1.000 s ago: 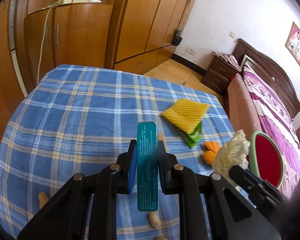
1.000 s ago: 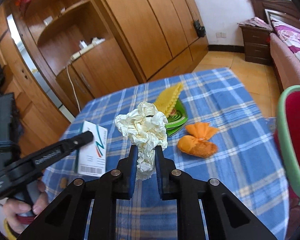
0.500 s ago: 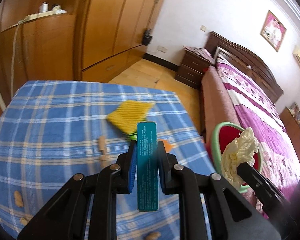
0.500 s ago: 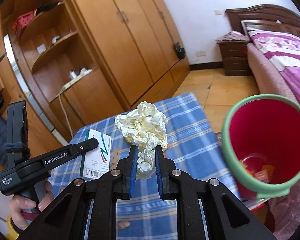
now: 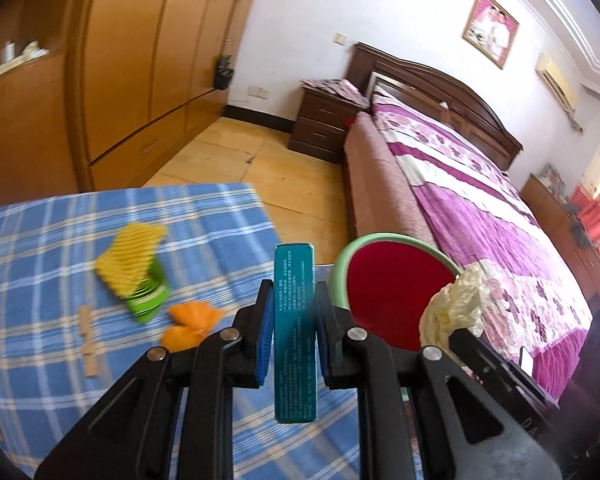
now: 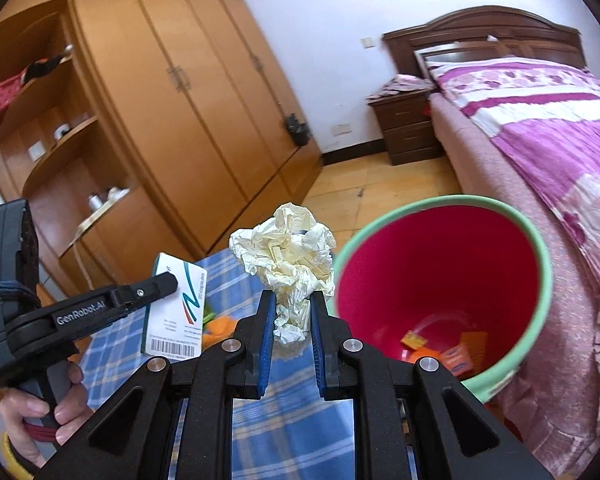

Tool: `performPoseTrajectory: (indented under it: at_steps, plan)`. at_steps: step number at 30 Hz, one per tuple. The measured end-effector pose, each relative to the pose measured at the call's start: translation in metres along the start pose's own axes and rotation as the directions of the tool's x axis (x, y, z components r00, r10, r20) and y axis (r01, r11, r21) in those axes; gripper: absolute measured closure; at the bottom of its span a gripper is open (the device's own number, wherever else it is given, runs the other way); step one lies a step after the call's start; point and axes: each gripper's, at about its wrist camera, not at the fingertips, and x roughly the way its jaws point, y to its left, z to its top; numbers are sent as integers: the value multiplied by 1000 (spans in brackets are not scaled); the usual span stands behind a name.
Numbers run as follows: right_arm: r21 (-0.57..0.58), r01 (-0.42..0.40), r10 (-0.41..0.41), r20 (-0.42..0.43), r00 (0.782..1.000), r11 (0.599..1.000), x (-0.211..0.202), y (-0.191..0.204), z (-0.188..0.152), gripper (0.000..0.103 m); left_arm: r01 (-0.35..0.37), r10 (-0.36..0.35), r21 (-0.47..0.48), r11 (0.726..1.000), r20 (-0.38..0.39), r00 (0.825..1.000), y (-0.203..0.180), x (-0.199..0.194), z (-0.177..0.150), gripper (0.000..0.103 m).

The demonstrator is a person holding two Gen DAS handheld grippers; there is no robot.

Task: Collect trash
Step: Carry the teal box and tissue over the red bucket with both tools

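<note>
Two tongs are in use, and each one holds one piece of trash. The left tongs (image 5: 290,334) are closed on a teal box (image 5: 295,332), which stands upright between the blue pads. The right tongs (image 6: 291,326) are closed on a crumpled paper ball (image 6: 286,256), and the ball rises above the fingertips. Just beside the paper ball, on its right, is a red bin with a green rim (image 6: 540,248); some orange wrappers (image 6: 456,358) lie at its bottom. The bin stands between the table with the blue checked cloth (image 5: 40,248) and the bed (image 5: 480,184). On the table lie a yellow foam net (image 5: 130,258), a green packet (image 5: 148,298) under it, and an orange peel (image 5: 190,326).
</note>
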Motion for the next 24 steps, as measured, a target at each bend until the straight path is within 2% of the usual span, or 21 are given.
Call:
performPoseTrajectory:
  at_steps: [12, 24]
  plan:
    - [93, 96, -96, -3, 995, 991, 11, -59, 3, 86, 88, -83, 81, 993, -53, 995, -54, 61, 3, 84]
    - [145, 145, -142, -34, 989, 979, 24, -91, -1, 84, 108, -91, 159, 981, -110, 990, -83, 102, -11, 84]
